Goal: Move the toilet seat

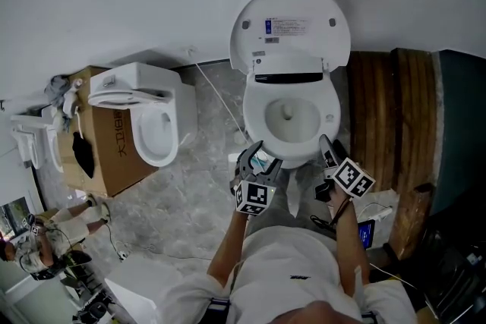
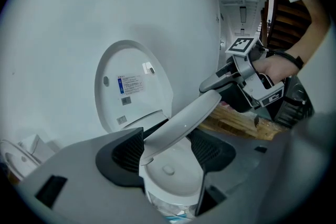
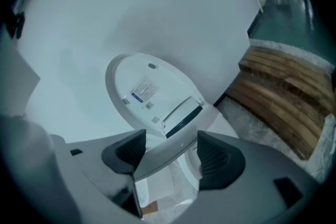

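The white toilet (image 1: 328,117) stands against the wall with its lid (image 1: 291,23) upright. Its seat (image 1: 292,157) is tilted up off the bowl at the front. In the left gripper view the seat (image 2: 181,123) runs slantwise between the pads of my left gripper (image 2: 170,152), which is shut on its front rim. The other gripper (image 2: 231,81) holds the same rim further along. My right gripper (image 3: 170,155) is shut on the seat (image 3: 181,145), with the lid (image 3: 144,89) behind. In the head view both grippers, left (image 1: 258,153) and right (image 1: 328,149), sit at the bowl's front.
A second white toilet (image 1: 148,121) and a cardboard box (image 1: 114,144) stand to the left. Wooden planks (image 1: 387,110) lie right of the toilet. A person (image 1: 53,231) sits at the lower left. A small blue-screened device (image 1: 367,233) lies on the floor by my right arm.
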`<state>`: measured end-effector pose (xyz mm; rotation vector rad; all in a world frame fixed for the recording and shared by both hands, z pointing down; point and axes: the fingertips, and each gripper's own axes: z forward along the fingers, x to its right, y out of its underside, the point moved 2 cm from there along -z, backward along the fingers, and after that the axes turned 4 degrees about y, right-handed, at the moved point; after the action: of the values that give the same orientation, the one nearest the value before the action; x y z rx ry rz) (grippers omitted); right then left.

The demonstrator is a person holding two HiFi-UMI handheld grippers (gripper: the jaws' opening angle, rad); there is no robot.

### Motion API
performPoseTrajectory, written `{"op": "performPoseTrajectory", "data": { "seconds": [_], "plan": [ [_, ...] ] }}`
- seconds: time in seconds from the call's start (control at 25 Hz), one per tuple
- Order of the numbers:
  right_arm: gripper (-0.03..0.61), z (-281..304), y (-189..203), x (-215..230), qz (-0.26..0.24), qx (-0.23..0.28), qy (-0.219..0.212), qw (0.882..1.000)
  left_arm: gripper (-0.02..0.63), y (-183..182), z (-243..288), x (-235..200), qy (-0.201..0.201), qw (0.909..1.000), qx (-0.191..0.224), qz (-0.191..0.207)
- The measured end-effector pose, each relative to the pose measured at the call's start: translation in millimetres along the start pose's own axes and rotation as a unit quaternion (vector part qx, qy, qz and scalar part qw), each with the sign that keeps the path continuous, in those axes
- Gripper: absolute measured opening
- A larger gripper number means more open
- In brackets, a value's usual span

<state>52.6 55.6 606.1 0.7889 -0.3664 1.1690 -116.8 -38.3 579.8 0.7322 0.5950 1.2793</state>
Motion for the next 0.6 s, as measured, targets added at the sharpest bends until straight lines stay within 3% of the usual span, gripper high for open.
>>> {"op": "performPoseTrajectory", "data": {
  "seconds": [0.12,0.32,0.6],
  "plan": [
    [0.301,-5.2,-14.0,-16.7,-0.074,0.016,-0.018,0.997,0.299,-12.7,0.8,-7.7,-0.004,0.9999,0.01,-0.002],
    [0.301,-17.5,-34.9,-44.3,-0.155,0.047,-0.056,0.985,0.298,-29.3,3.7,-19.3,-0.004,0.9997,0.023,-0.002],
    [0.302,-33.9,-49.4,-76.5,-0.295,0.068,-0.091,0.949,0.298,-46.3,6.5,-32.6,-0.006,0.9994,0.035,-0.004]
  ]
}}
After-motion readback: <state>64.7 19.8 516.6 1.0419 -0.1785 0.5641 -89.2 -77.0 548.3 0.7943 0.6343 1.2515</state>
